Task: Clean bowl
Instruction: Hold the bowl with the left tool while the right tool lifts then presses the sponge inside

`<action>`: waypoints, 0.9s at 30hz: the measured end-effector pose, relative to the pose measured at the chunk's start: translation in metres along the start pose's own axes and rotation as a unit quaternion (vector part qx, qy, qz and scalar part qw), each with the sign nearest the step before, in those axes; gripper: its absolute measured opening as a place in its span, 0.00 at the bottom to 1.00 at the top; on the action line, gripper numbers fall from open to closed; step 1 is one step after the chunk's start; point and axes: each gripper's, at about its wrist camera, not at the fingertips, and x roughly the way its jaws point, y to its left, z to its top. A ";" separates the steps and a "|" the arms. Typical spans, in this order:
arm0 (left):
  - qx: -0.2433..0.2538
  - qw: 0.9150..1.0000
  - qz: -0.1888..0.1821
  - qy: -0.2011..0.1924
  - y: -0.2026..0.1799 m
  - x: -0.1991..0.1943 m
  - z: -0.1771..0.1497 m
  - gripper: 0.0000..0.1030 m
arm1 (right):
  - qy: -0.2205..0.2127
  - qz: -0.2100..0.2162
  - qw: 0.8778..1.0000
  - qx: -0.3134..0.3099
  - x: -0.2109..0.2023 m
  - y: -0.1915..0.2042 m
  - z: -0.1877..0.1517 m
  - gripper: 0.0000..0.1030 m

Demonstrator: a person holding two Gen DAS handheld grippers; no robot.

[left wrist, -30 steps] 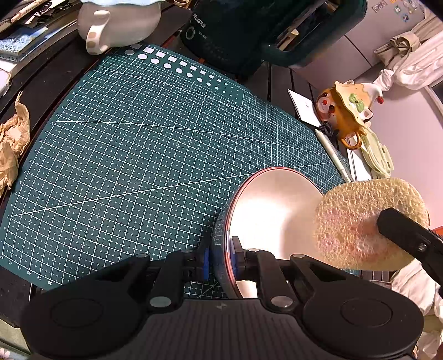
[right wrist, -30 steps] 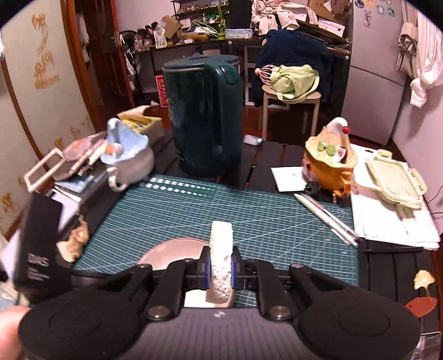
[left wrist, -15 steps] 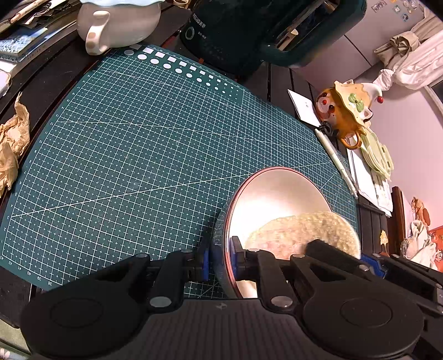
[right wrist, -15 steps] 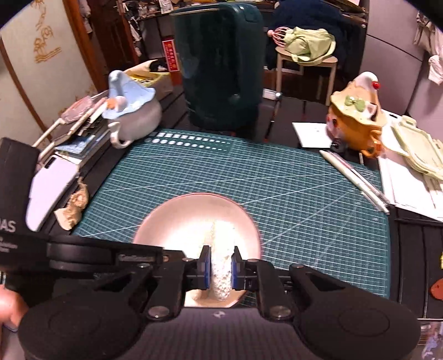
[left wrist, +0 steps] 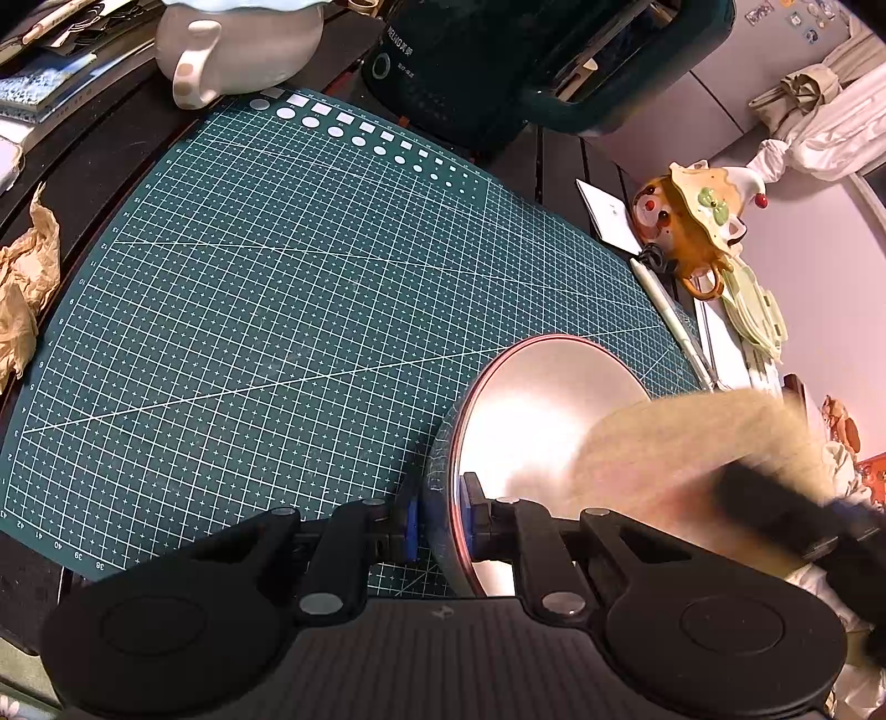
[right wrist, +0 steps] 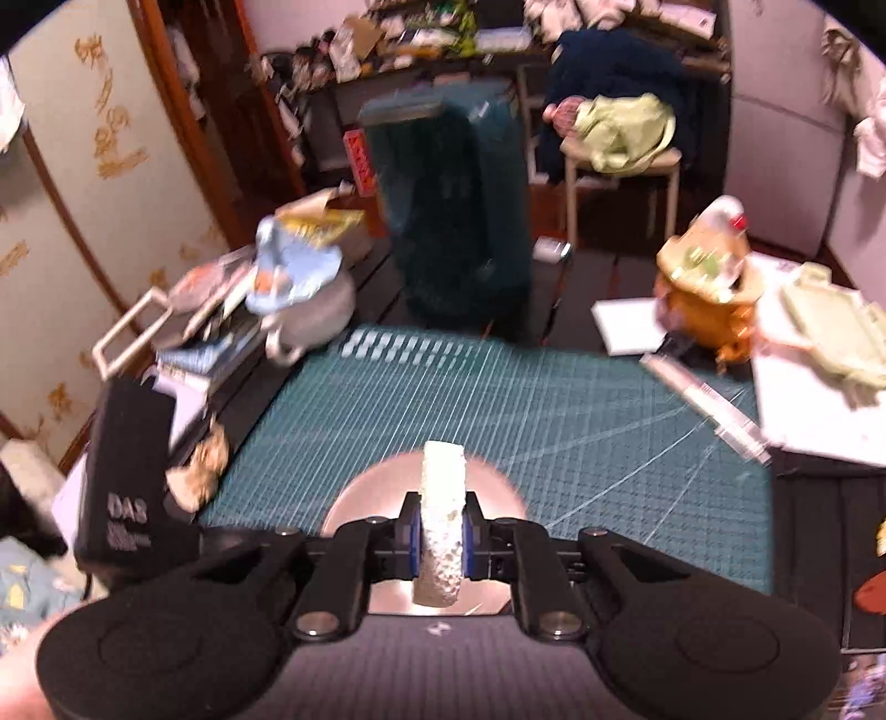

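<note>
On a green cutting mat (left wrist: 266,310), the left gripper (left wrist: 440,520) clamps the steel bowl's (left wrist: 531,421) near rim. From the right wrist, the right gripper (right wrist: 441,534) pinches a sponge (right wrist: 443,498) over it. Hard scrubbing could twist the rim free.

"DAS" on black box (right wrist: 128,476), ruler numbers along cutting mat (left wrist: 288,310) edge

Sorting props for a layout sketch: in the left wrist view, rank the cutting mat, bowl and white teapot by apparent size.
1. cutting mat
2. bowl
3. white teapot, partly cut off by the frame and farther away, so unsure.
</note>
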 end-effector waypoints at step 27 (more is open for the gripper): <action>0.000 1.000 0.002 -0.001 -0.003 0.001 0.001 0.13 | 0.025 -0.013 1.000 -0.013 0.016 0.003 -0.008 0.12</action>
